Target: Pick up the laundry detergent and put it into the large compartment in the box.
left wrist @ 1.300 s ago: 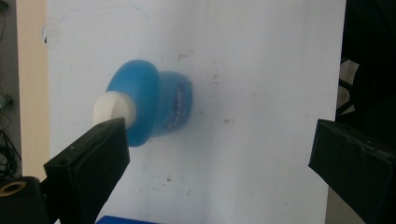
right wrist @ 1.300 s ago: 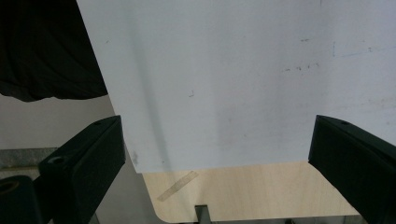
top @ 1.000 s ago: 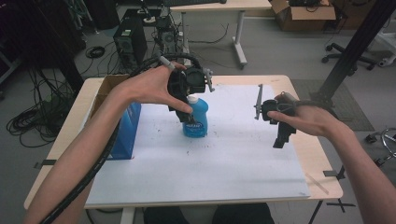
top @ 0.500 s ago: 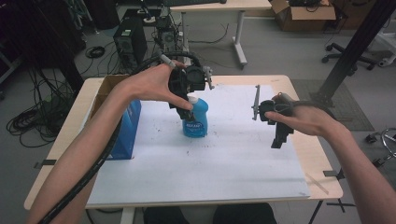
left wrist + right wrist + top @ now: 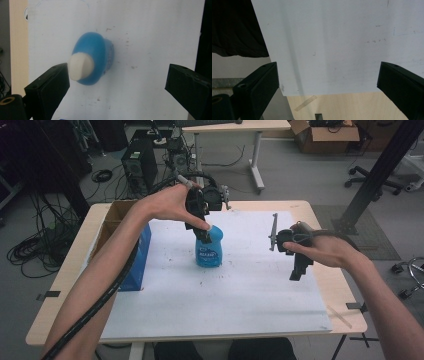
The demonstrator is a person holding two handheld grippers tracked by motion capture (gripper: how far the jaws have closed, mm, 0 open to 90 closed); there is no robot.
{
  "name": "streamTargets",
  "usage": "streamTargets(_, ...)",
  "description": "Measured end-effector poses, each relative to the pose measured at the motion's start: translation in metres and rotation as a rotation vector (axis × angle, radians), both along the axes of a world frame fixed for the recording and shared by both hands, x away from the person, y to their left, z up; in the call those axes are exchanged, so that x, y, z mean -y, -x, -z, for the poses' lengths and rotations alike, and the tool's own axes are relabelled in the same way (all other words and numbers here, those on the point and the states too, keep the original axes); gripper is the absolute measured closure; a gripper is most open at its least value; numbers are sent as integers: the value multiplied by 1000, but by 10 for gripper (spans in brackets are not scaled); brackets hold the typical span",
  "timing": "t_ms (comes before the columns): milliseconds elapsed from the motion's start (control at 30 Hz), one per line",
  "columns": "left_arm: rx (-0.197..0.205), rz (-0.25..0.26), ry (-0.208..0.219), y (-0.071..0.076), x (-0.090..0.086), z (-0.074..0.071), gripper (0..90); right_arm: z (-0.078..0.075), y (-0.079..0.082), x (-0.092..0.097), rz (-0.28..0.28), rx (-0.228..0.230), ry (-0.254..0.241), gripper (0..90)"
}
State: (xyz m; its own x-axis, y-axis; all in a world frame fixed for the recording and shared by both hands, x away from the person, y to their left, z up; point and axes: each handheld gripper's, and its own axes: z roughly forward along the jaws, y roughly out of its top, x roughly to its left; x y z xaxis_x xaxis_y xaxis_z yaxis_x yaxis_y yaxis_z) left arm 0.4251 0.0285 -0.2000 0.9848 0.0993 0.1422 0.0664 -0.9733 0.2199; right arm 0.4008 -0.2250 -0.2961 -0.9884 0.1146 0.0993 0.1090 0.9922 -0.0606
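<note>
Since 1 second ago, the left gripper (image 5: 205,227) has risen slightly above the blue bottle (image 5: 209,248), and the right gripper (image 5: 296,270) has drifted a little toward the person. The bottle stands upright near the middle of the white sheet (image 5: 240,295) on the surface. In the left gripper view, the jaws stand wide open, 1 jaw just beside the bottle's white cap (image 5: 80,66), not gripping it. The right gripper's jaws are open and empty over the sheet's edge. The small plastic bottle looks light, smooth and possibly slippery; the narrow neck under the cap seems the surest hold.
</note>
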Motion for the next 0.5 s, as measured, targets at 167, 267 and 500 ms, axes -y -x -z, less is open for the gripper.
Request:
streamTargets(167,-4,-6,14,-8,-2,0,59,0,1,0,6,-3,2,38)
streamTargets(267,-4,-8,8,-14,-3,1,59,0,1,1,10,-1,0,36)
streamTargets(500,-11,-6,21,-25,-6,9,62,4,1,1,10,2,6,37)
